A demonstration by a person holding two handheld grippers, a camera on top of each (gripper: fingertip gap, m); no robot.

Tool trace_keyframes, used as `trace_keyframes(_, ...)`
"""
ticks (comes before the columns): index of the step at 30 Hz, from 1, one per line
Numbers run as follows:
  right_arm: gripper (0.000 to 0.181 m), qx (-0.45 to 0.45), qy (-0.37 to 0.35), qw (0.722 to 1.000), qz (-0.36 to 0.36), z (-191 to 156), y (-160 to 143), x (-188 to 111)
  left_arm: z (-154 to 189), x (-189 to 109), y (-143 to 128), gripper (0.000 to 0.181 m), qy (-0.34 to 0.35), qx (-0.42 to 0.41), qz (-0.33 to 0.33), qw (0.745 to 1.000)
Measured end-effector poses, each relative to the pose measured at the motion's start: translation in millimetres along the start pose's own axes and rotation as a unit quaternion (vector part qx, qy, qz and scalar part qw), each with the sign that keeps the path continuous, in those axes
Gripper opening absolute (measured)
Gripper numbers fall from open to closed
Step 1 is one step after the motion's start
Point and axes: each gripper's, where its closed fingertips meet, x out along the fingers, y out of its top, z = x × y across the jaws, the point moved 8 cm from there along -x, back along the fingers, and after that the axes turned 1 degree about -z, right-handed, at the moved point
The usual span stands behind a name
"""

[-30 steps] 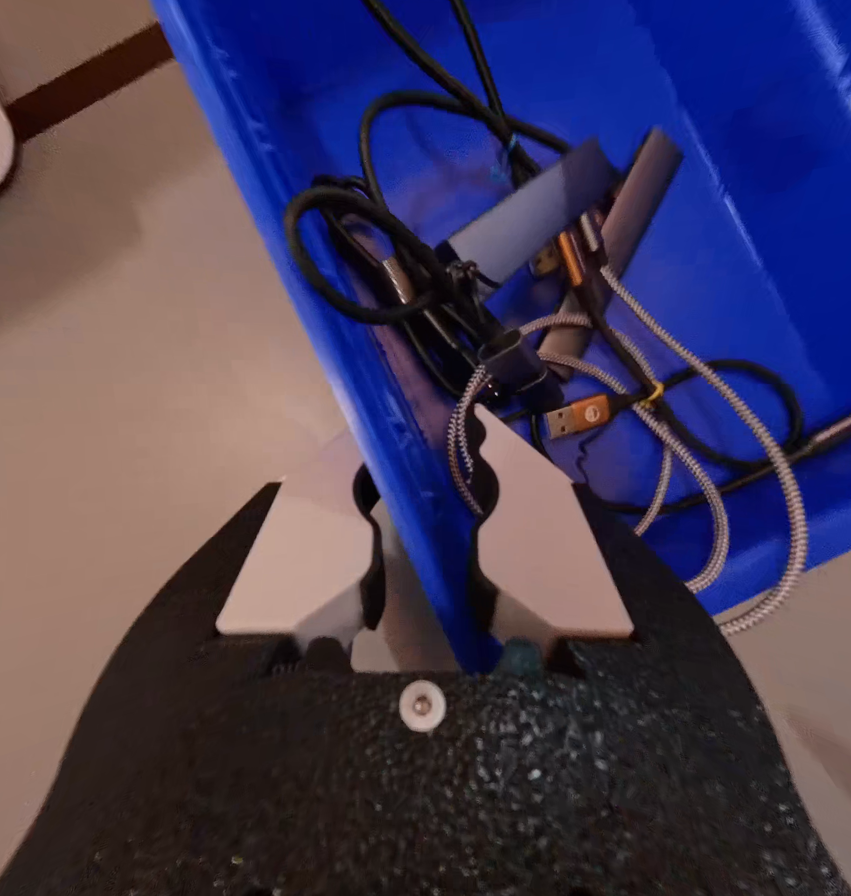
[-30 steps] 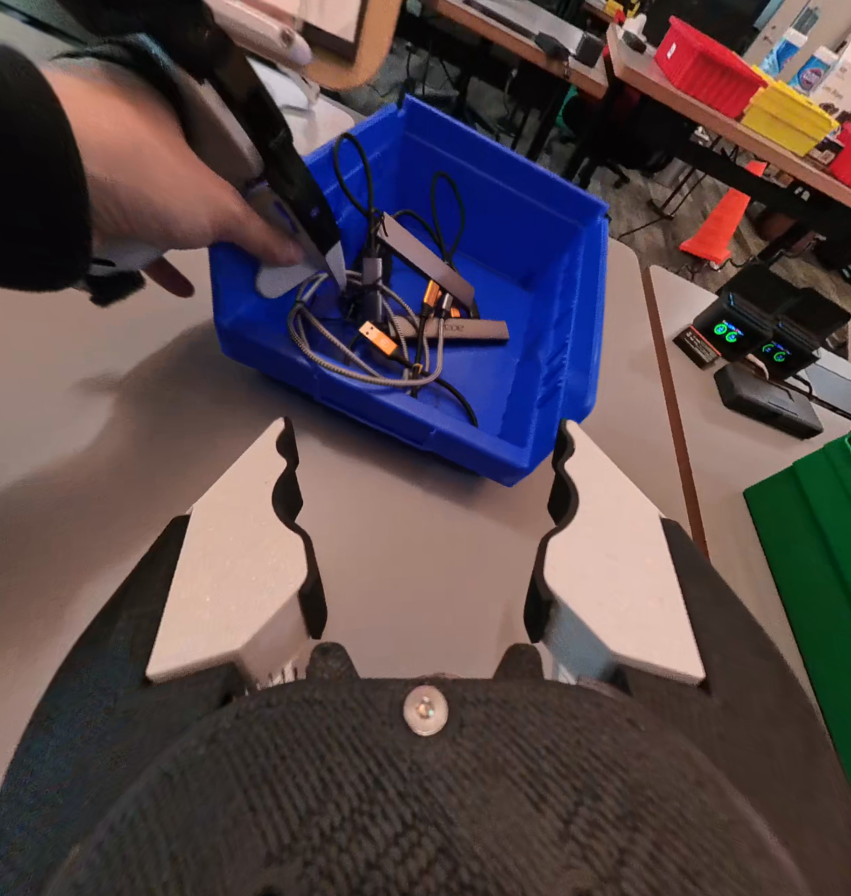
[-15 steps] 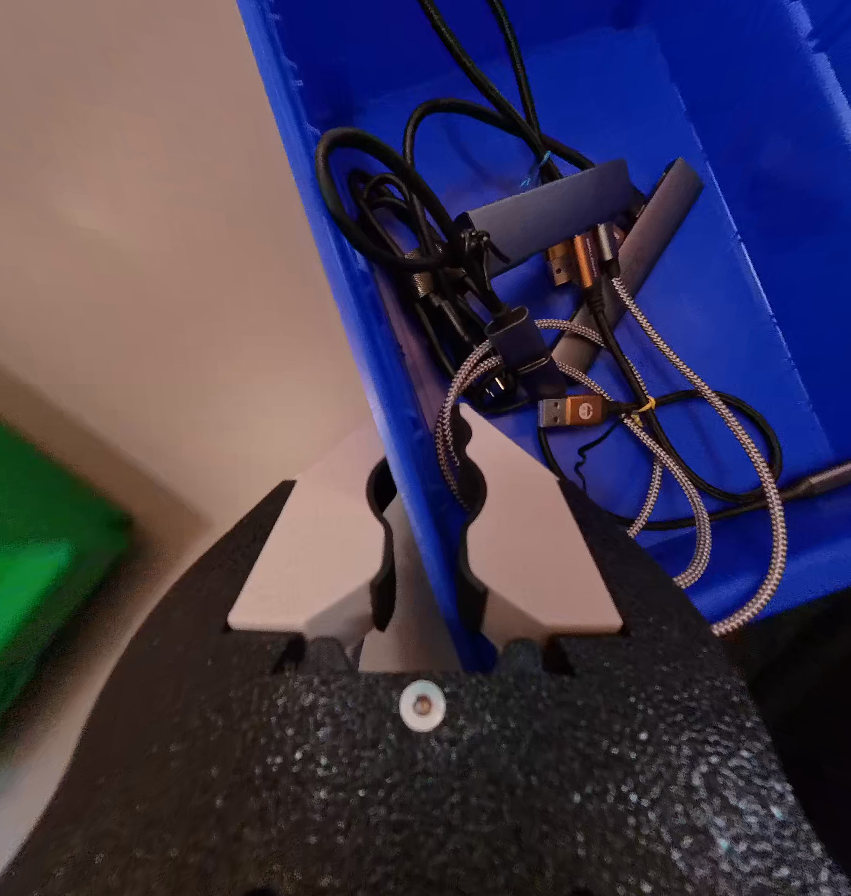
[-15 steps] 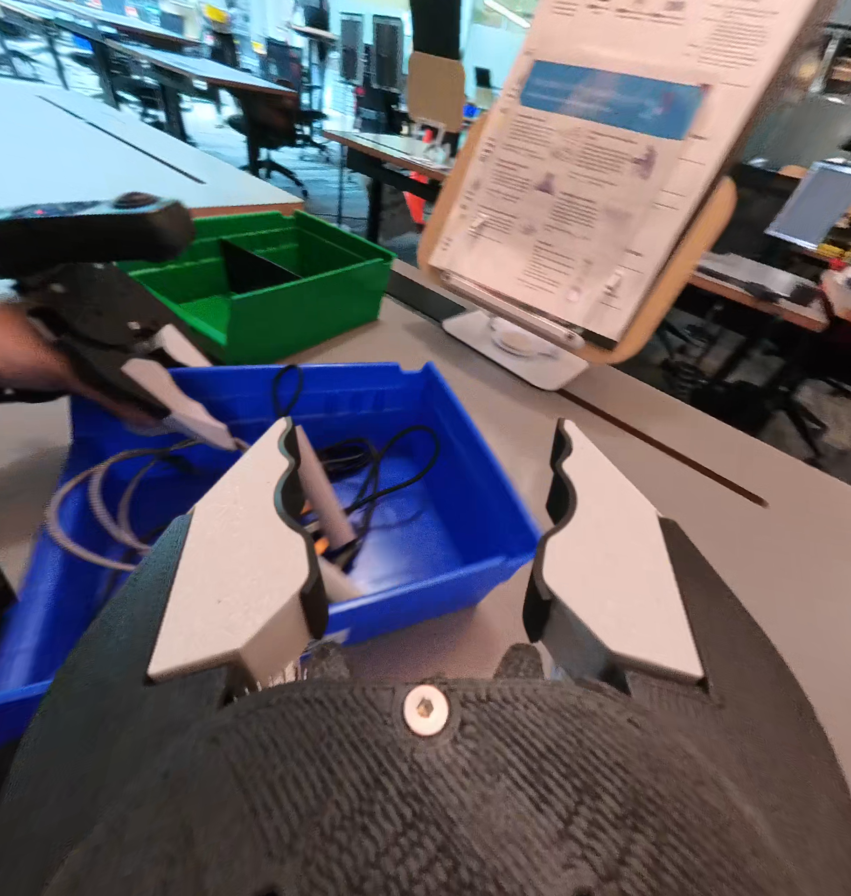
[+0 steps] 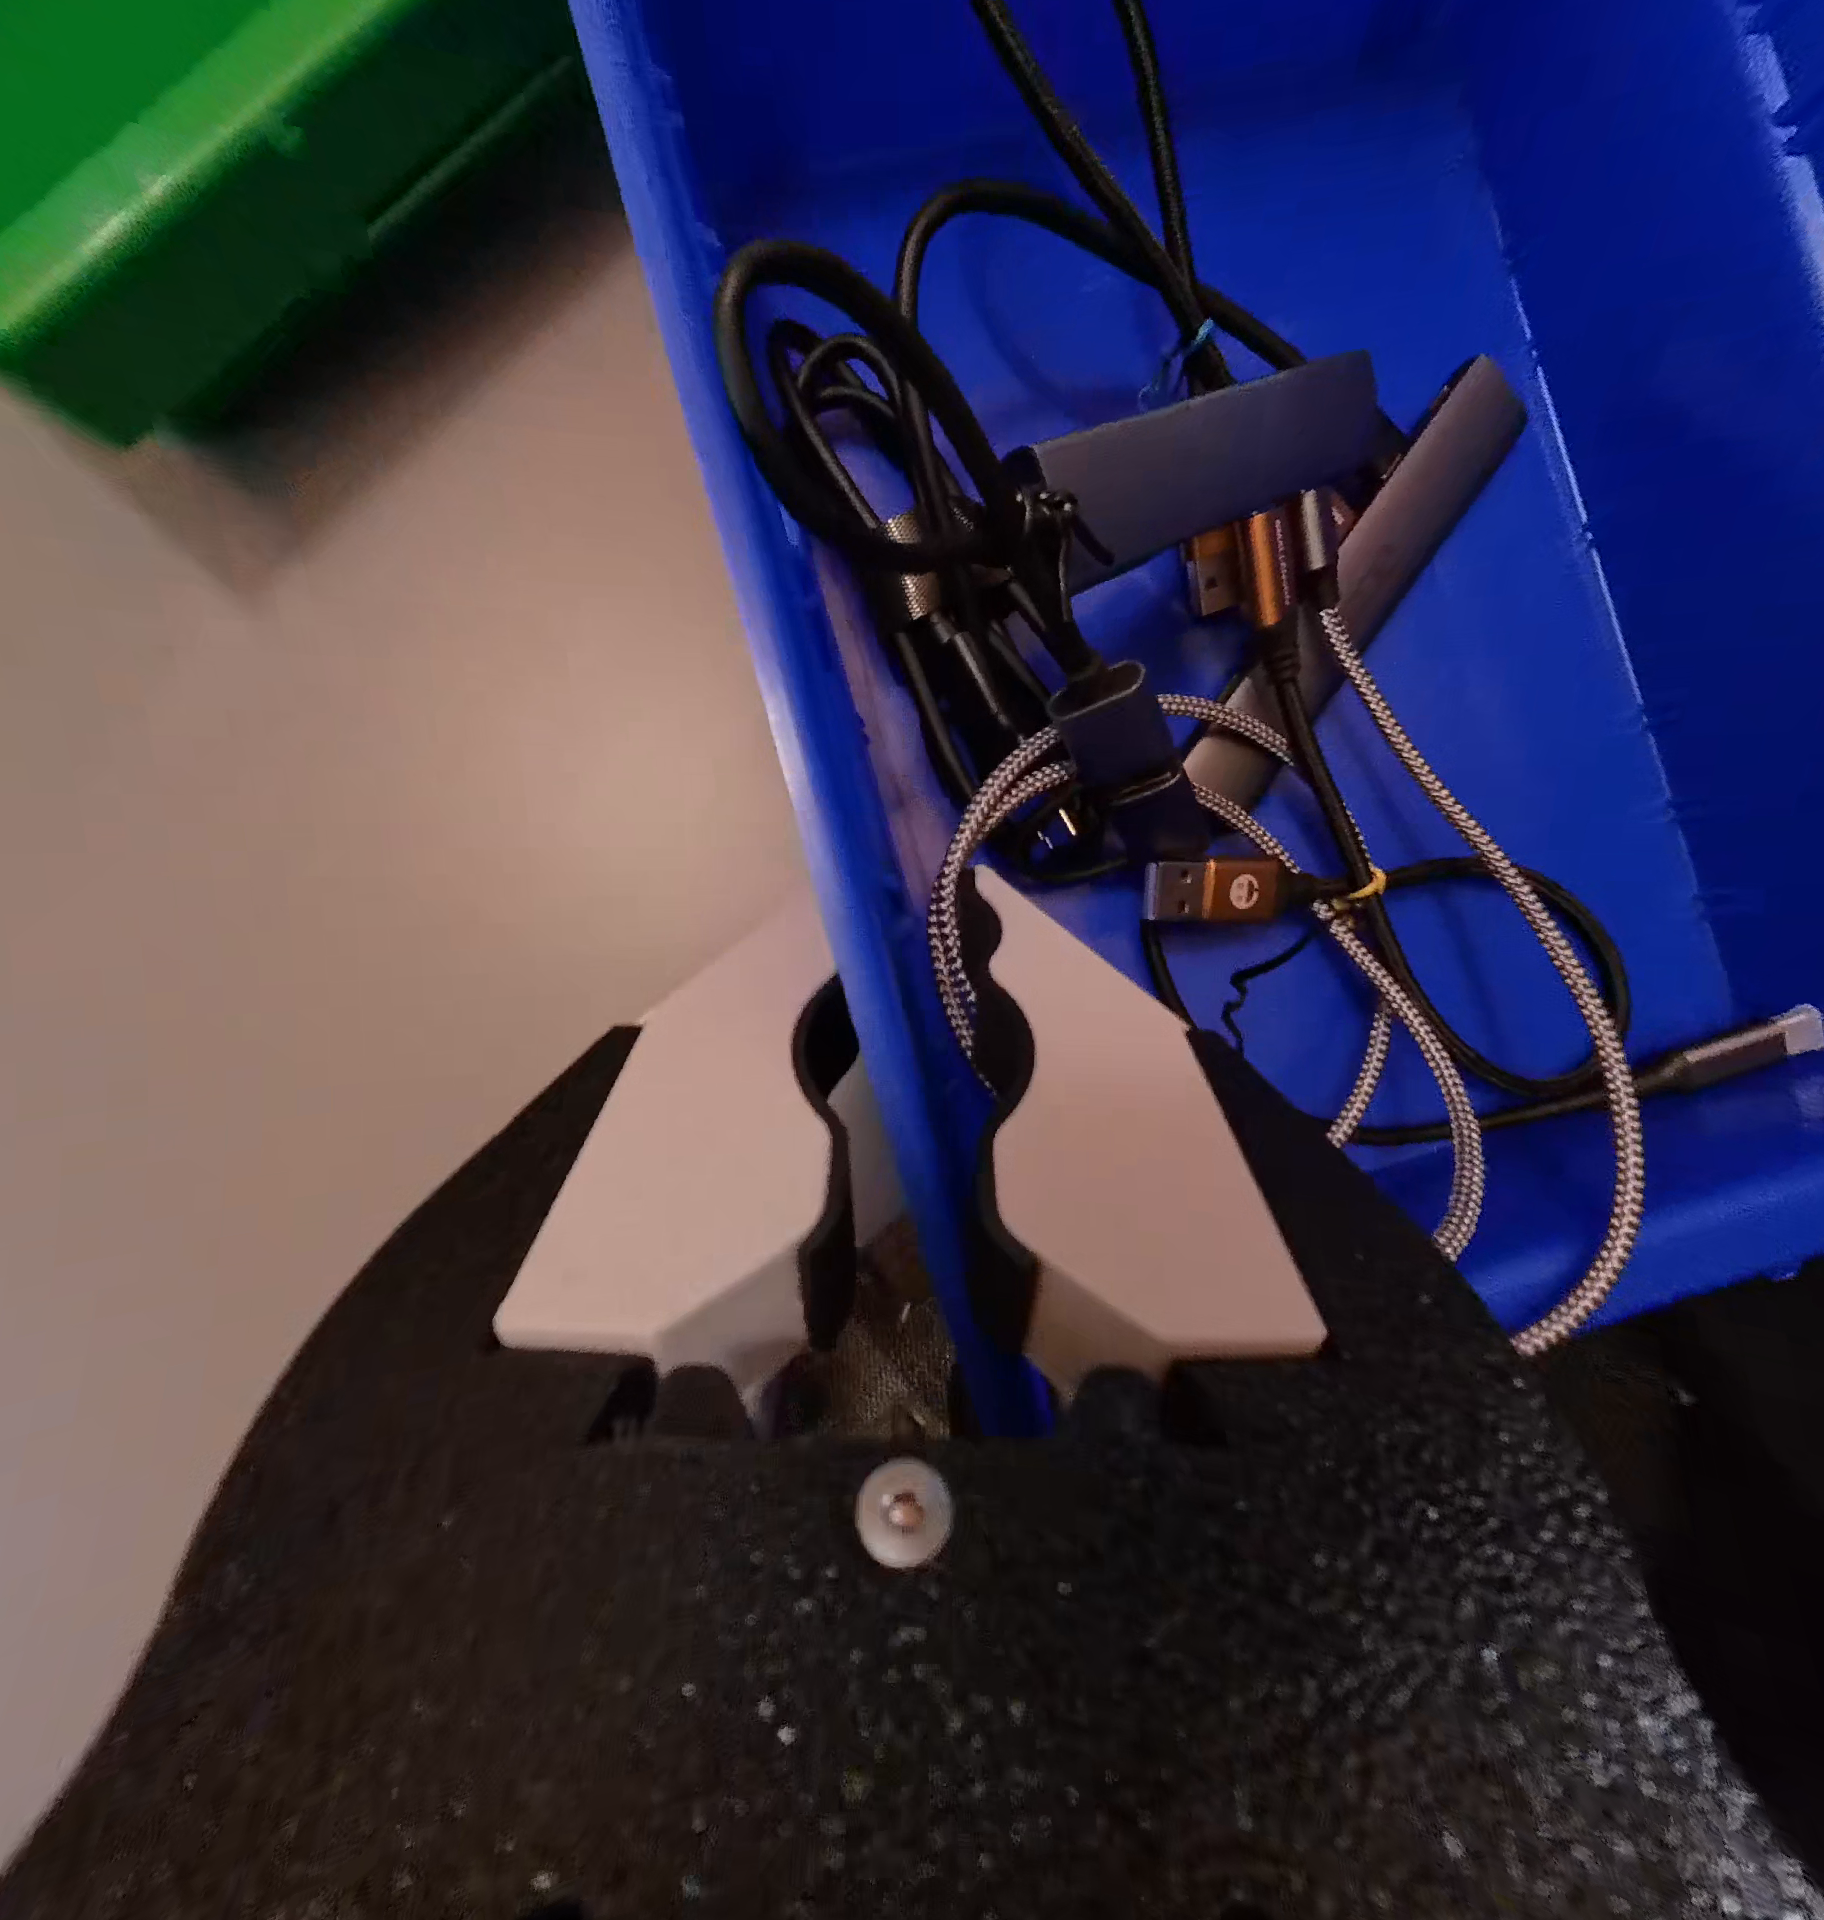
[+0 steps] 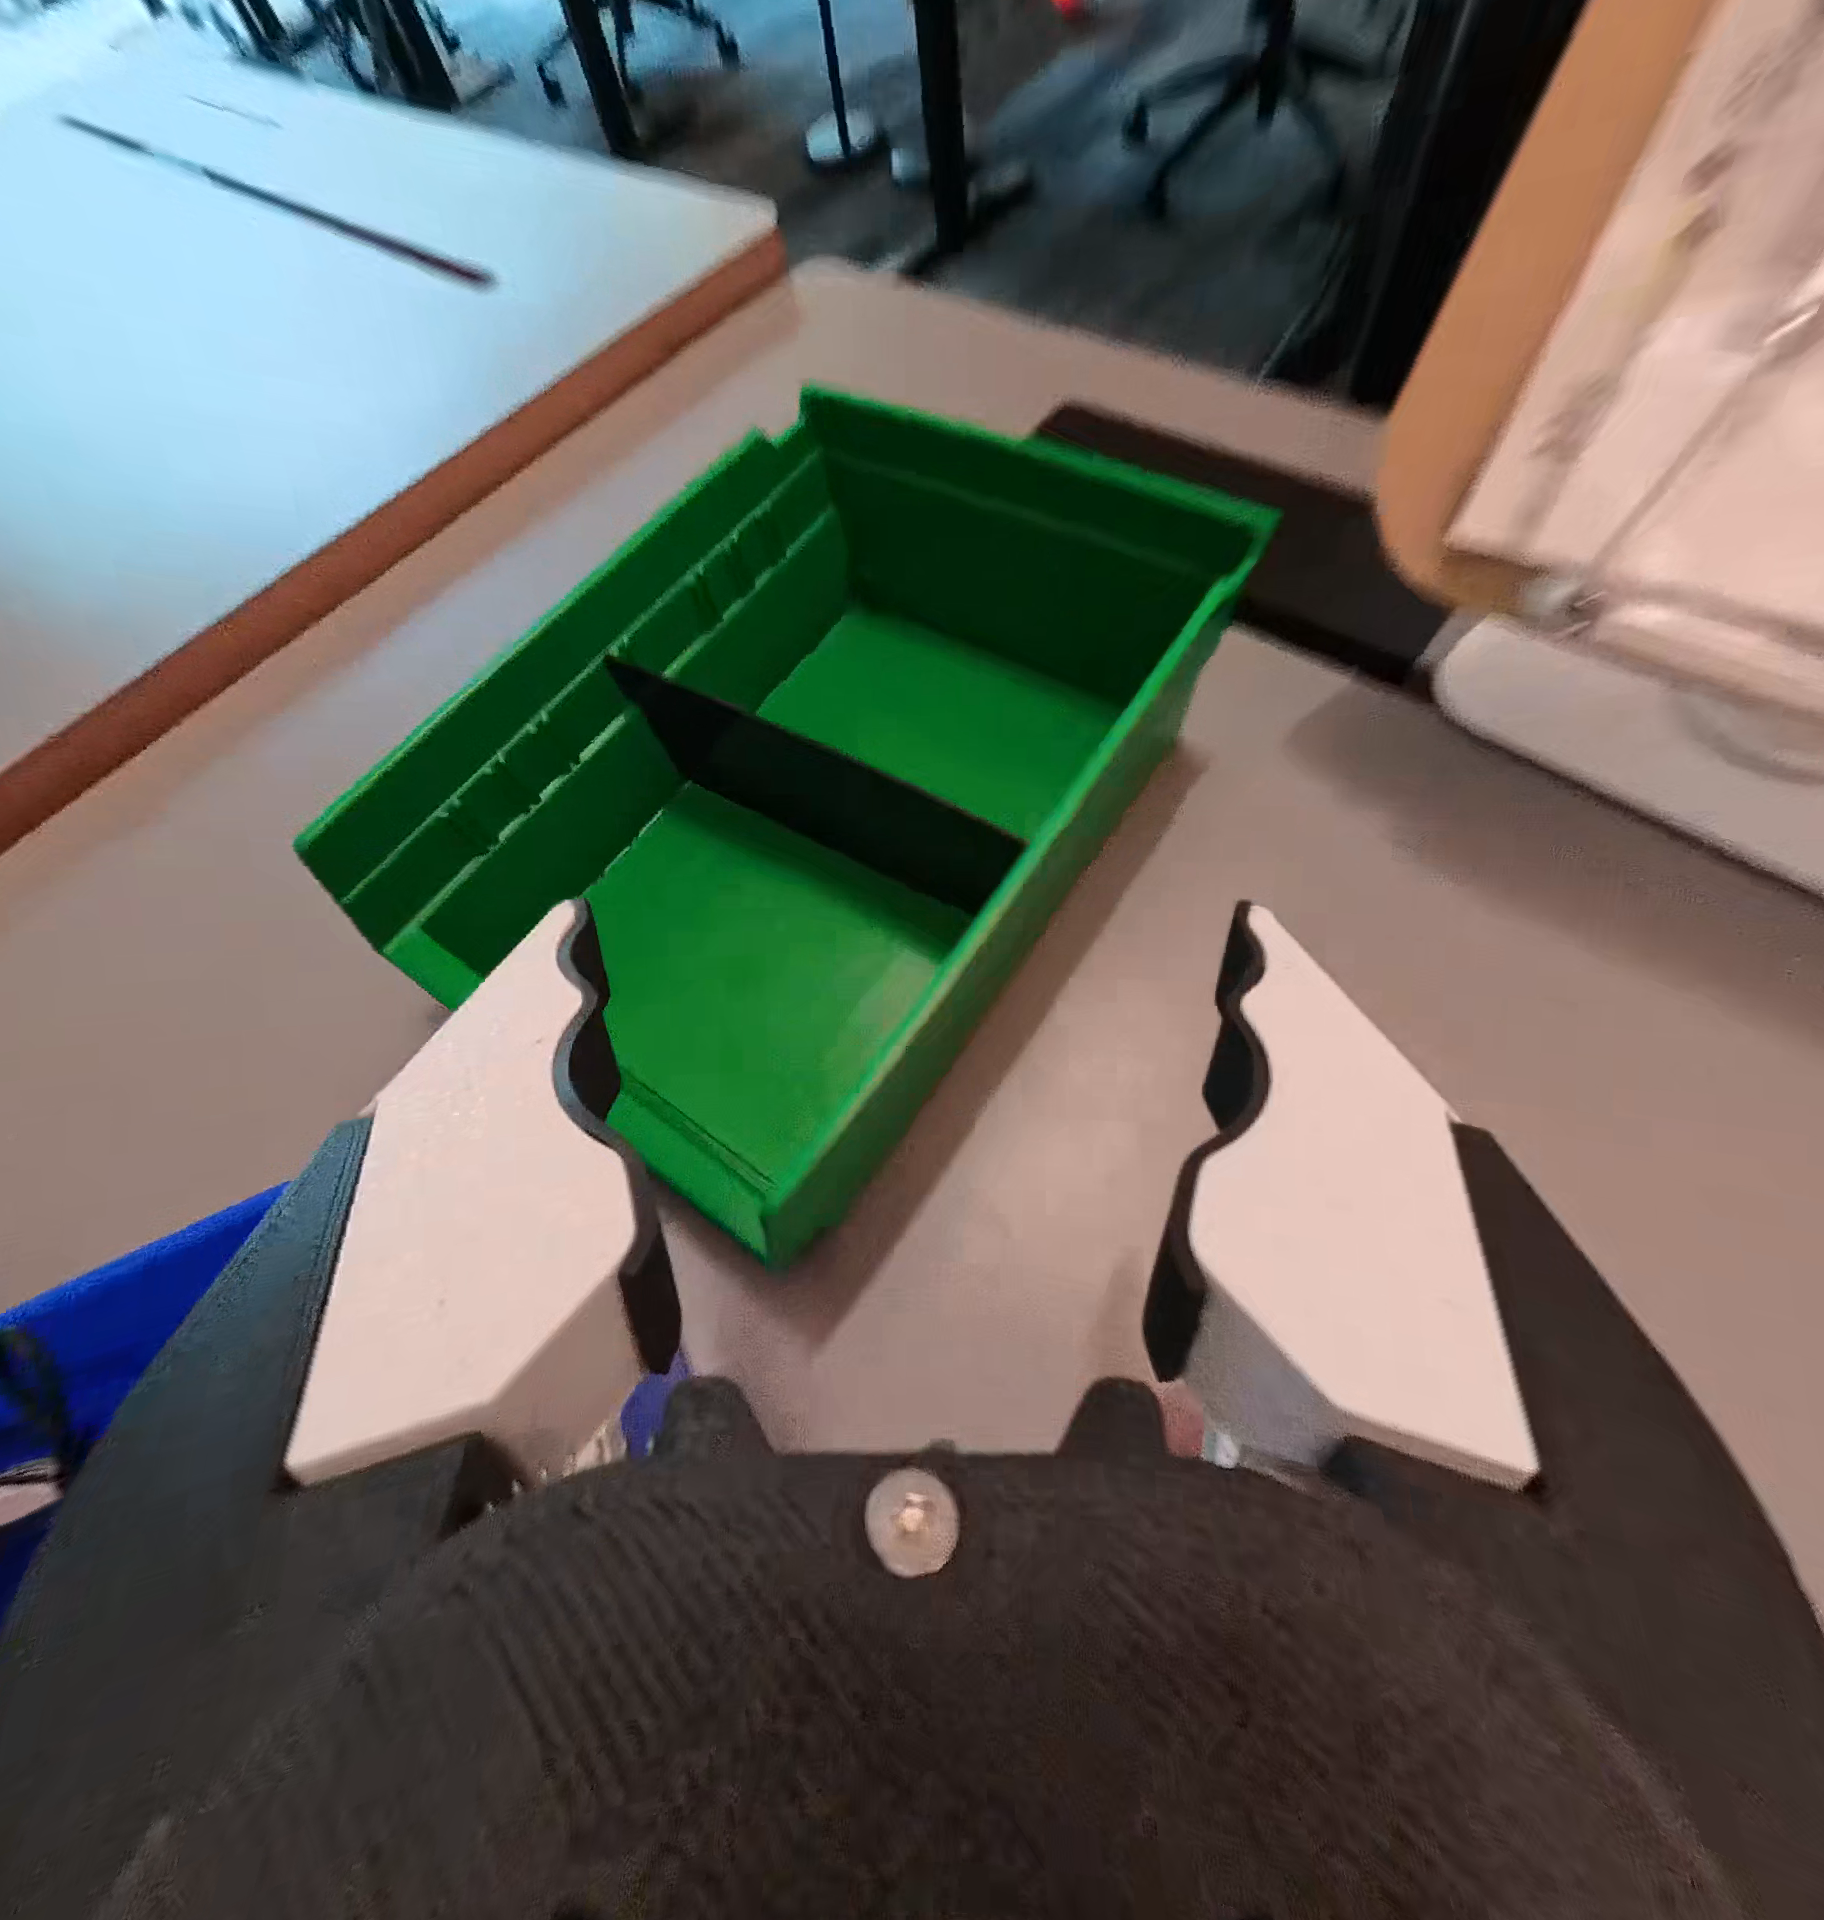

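Note:
My left gripper (image 5: 887, 935) is shut on the side wall of a blue bin (image 5: 1614, 520), one finger inside and one outside. The bin holds tangled black cables (image 5: 835, 416), a grey braided cable (image 5: 1573, 997), an orange USB plug (image 5: 1214, 891) and two grey USB hubs (image 5: 1199, 457). My right gripper (image 6: 913, 914) is open and empty, above the table just in front of a green bin (image 6: 991, 499) with a black divider (image 6: 814, 769). Both green compartments look empty. A corner of the blue bin (image 6: 108, 1351) shows at the lower left of the right wrist view.
The green bin (image 5: 160, 208) also shows at the upper left of the left wrist view. A tan-backed document stand on a white base (image 6: 1666, 416) stands to the right of the green bin. Another table (image 6: 212, 312) lies beyond a gap on the left. About 20 cm separates my right fingertips from the white base (image 6: 1666, 416).
My left gripper has swung with the blue bin in its grip, and the green bin has come into its view. My right gripper has turned from the blue bin to the green bin.

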Motion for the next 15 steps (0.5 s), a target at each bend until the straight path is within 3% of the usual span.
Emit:
trace_keyframes(1,0.114,0.001,-0.005,1.0,-0.024,-6,-6,18,-7,-6,-9,0.013,0.002,-0.011,0.0,1.0)
trace_keyframes(6,0.099,-0.046,-0.07,0.992,-0.092,-9,-38,74,-35,-38,-52,0.012,0.015,-0.08,-0.009,0.997)
trace_keyframes(8,0.099,-0.097,-0.052,0.983,-0.149,-9,-59,87,-45,-50,-68,0.012,0.03,-0.114,-0.009,0.993)
trace_keyframes(9,0.088,-0.115,-0.016,0.977,-0.181,-12,-71,91,-51,-55,-76,0.012,0.042,-0.132,-0.01,0.99)
trace_keyframes(10,0.076,-0.092,0.005,0.983,-0.161,-10,-70,91,-55,-60,-83,0.012,0.056,-0.151,-0.013,0.987)
trace_keyframes(11,0.068,-0.076,0.003,0.986,-0.147,-4,-70,91,-60,-65,-89,0.012,0.072,-0.17,-0.016,0.983)
trace_keyframes(13,0.032,-0.073,-0.055,0.988,-0.128,17,-68,87,-70,-73,-100,0.011,0.103,-0.211,-0.02,0.972)
trace_keyframes(15,0.015,-0.037,-0.051,0.992,-0.111,37,-69,78,-78,-80,-109,0.011,0.127,-0.248,-0.022,0.96)
